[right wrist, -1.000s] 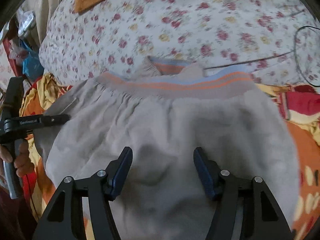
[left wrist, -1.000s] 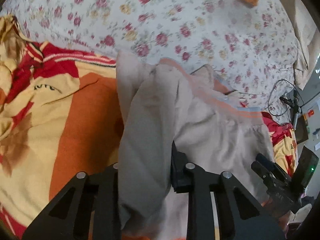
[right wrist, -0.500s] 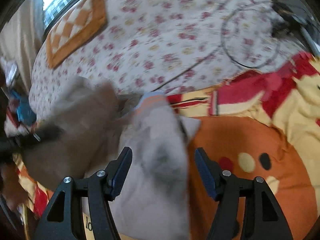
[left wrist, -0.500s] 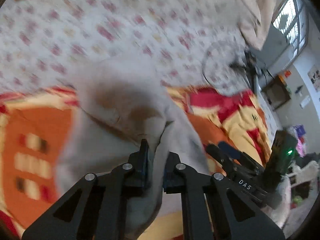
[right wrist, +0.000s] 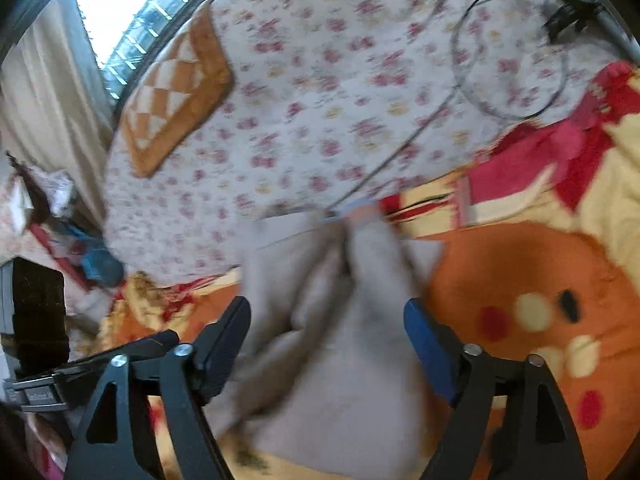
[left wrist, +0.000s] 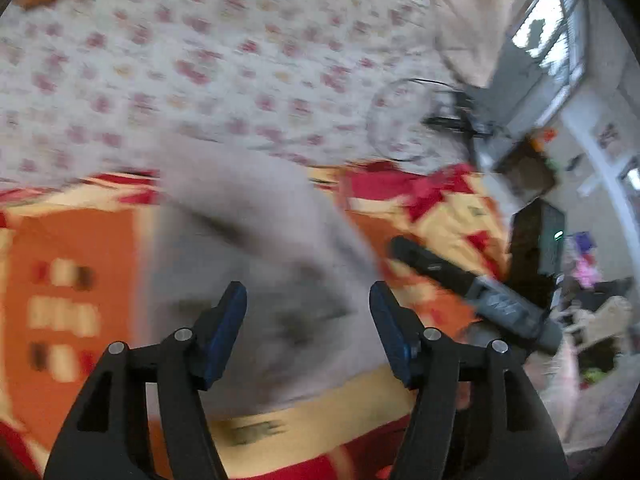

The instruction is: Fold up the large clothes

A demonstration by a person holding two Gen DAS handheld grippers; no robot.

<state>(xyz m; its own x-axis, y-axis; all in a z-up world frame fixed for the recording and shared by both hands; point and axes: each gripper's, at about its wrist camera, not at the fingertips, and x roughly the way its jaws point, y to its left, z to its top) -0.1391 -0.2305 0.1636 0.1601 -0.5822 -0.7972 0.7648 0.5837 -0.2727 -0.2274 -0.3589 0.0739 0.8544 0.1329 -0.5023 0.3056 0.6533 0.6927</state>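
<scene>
A grey-beige garment [left wrist: 256, 248] with an orange and blue striped waistband lies bunched in folds on an orange, red and yellow blanket [left wrist: 76, 264]. My left gripper [left wrist: 306, 326] is open and empty just above it. In the right wrist view the same garment [right wrist: 344, 336] runs between the jaws of my right gripper [right wrist: 326, 340], which is open and empty above it. The waistband end [right wrist: 360, 212] points away from me. The right gripper also shows in the left wrist view [left wrist: 472, 292], and the left one at the right wrist view's left edge [right wrist: 92, 364]. Both views are motion-blurred.
A floral quilt [right wrist: 320, 92] lies beyond the blanket, with an orange checked pillow [right wrist: 176, 92] on it. A black cable [right wrist: 508, 64] loops over the quilt at the right. A window, curtain and room clutter lie past the bed's edges.
My left gripper was shut on the garment and has opened, letting it drop onto the blanket. Both grippers swung right and the garment went from spread out to a narrower bunched heap.
</scene>
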